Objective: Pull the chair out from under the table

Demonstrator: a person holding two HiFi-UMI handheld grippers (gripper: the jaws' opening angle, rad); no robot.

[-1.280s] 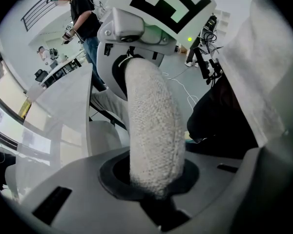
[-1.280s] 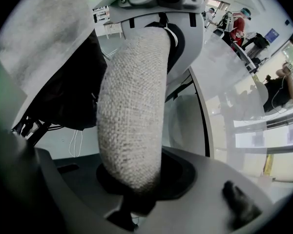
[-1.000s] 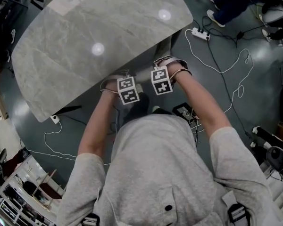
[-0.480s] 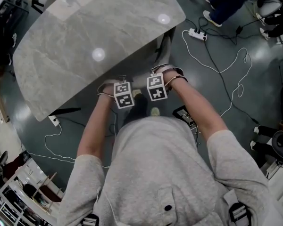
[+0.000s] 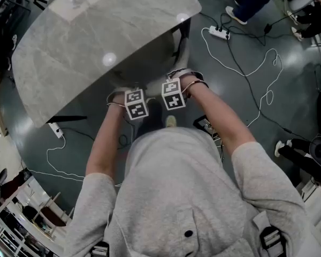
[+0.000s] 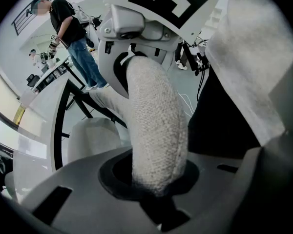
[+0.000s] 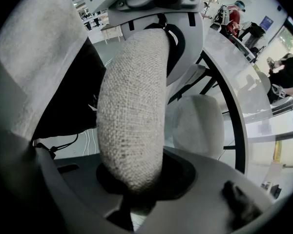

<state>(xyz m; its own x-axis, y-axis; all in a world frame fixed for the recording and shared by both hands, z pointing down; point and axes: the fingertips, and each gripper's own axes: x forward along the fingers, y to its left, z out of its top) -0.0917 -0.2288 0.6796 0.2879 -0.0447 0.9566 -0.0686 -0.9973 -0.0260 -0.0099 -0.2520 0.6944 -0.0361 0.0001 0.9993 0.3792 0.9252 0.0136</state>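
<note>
Each claw is clamped on the chair's padded top rail (image 6: 154, 116), left claw (image 6: 156, 182) and right claw (image 7: 132, 179) side by side, with the rail's long axis running from one to the other. The seat (image 6: 90, 138) lies beyond them under the tabletop (image 5: 85, 42), so I judge the pull comes straight back toward the person.

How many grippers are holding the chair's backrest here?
2. The left gripper clamps the chair's fabric backrest on the person's left. The right gripper clamps the same backrest just beside it, to the right. Neither is hidden.
</note>
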